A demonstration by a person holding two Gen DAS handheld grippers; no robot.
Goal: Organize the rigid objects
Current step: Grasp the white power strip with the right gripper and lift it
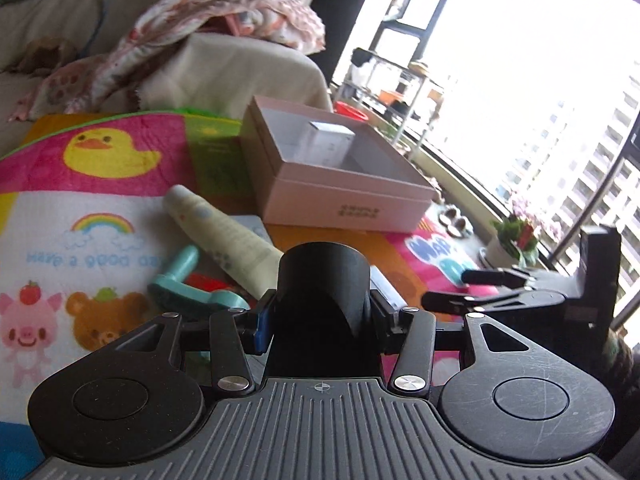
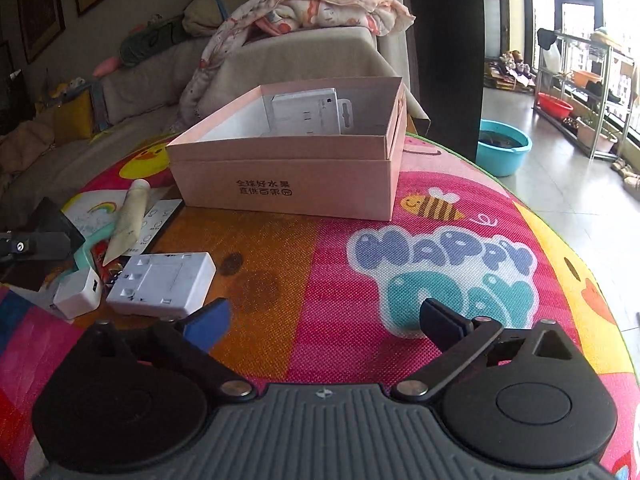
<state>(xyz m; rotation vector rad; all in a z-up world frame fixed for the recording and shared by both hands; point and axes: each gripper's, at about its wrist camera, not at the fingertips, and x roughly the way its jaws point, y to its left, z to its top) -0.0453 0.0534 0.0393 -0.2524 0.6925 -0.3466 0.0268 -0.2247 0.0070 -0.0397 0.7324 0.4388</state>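
My left gripper [image 1: 322,316] is shut on a black cylindrical cup [image 1: 322,276], held above the colourful play mat [image 1: 100,208]. A pink open box [image 1: 344,184] stands ahead of it with a white packaged item [image 1: 330,140] inside. A pale cream tube [image 1: 224,236] and a teal handled object [image 1: 188,288] lie on the mat to its left. My right gripper [image 2: 324,320] is open and empty over the mat [image 2: 360,280], in front of the box [image 2: 292,176]. A white power strip [image 2: 160,284] and a small white charger [image 2: 78,290] lie at its left.
A beige sofa arm with a patterned blanket [image 2: 304,12] rises behind the box. A blue basin [image 2: 502,152] and metal shelving [image 2: 580,92] stand on the tiled floor at the right. The other gripper [image 1: 520,296] shows at the right of the left wrist view.
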